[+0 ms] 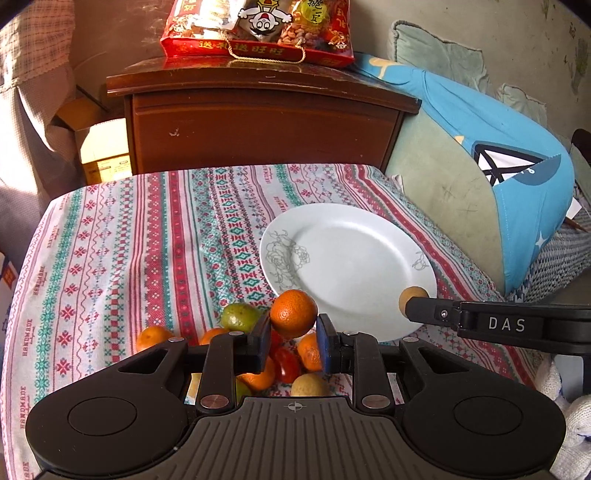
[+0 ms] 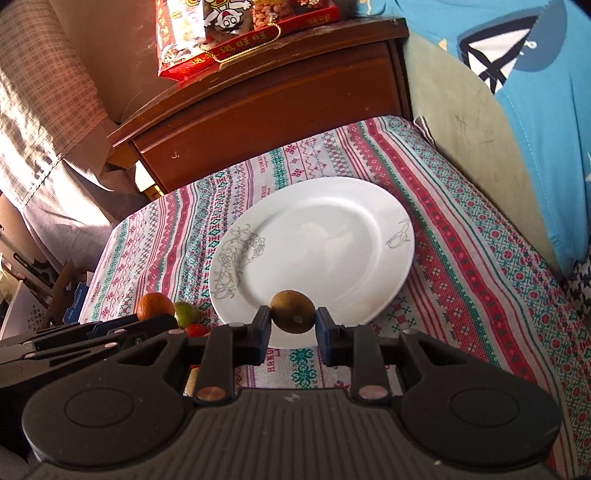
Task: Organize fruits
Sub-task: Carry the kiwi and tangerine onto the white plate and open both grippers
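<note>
My left gripper [image 1: 293, 325] is shut on an orange tangerine [image 1: 293, 313], lifted above a pile of fruit [image 1: 258, 354] on the patterned cloth: tangerines, a green one [image 1: 240, 316], a red piece and a tan one. My right gripper [image 2: 293, 322] is shut on a small brown round fruit [image 2: 293, 311], hanging over the near rim of the white plate [image 2: 332, 236]. In the left wrist view that right gripper [image 1: 415, 301] comes in from the right, with the brown fruit [image 1: 412, 295] at the plate's near right edge [image 1: 354, 266]. The plate holds nothing.
A dark wooden cabinet [image 1: 258, 118] stands behind the table with a red snack bag [image 1: 258, 29] on top. A blue and green cushion [image 1: 498, 155] lies to the right. A checked curtain [image 1: 29, 110] and a cardboard box [image 1: 103, 155] are at the left.
</note>
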Demonstrator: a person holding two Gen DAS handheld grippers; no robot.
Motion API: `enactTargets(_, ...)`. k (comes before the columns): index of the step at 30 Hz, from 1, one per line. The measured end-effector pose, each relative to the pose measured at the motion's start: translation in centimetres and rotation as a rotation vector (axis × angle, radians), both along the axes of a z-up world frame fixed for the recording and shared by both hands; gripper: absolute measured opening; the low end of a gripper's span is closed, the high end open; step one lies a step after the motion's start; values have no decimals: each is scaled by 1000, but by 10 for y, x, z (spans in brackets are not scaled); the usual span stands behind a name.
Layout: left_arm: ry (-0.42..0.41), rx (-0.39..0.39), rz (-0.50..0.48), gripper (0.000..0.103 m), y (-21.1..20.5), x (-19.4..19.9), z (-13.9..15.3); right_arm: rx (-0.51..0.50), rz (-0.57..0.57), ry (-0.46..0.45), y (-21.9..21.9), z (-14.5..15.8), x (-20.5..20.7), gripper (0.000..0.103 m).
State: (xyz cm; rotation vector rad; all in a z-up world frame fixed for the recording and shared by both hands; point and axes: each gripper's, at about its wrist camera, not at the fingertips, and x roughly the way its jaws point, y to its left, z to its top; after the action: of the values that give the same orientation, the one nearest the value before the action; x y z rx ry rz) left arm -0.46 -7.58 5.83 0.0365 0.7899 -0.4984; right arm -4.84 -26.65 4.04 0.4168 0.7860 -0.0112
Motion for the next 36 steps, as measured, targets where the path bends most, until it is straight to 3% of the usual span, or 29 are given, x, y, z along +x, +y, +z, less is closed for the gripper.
enactTargets(13, 44, 26, -19, 24, -28, 39, -21, -11, -23, 26, -2, -14, 20, 26)
enactTargets(24, 18, 45, -26, 27, -39, 41, -18, -24, -34, 4, -3, -11, 20, 30)
enactTargets(36, 58, 55, 24, 34, -29, 36, -12, -21, 7, 10, 5, -13, 15, 33)
